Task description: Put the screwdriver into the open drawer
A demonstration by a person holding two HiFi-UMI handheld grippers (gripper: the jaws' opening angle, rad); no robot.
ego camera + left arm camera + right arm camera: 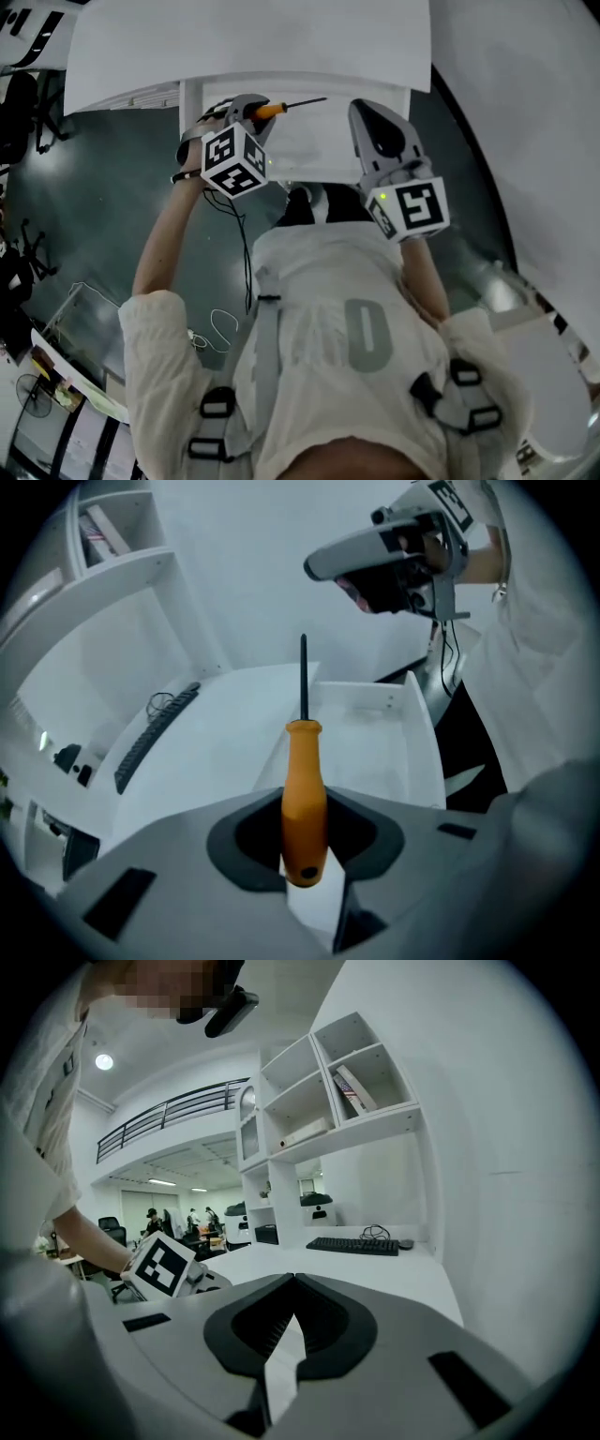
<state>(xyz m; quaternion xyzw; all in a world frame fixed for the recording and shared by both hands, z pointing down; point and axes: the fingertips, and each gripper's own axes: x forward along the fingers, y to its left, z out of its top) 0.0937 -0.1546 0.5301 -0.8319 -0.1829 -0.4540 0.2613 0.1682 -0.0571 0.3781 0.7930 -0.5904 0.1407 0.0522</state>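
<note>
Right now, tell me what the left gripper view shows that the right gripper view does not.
Left gripper view only: the left claw shut on the orange screwdriver, with the open drawer beyond it. Right gripper view only: a railed balcony and the office floor beneath it. Both: the black keyboard on the white desk, and the wall shelves.

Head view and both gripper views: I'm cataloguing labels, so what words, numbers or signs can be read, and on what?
"D" or "0", cannot tell which: one large grey character on the person's shirt.
Marker cubes: black-and-white square patterns, no letters.
Books on the shelf: spines too small to read.
Screwdriver: no print shows.
</note>
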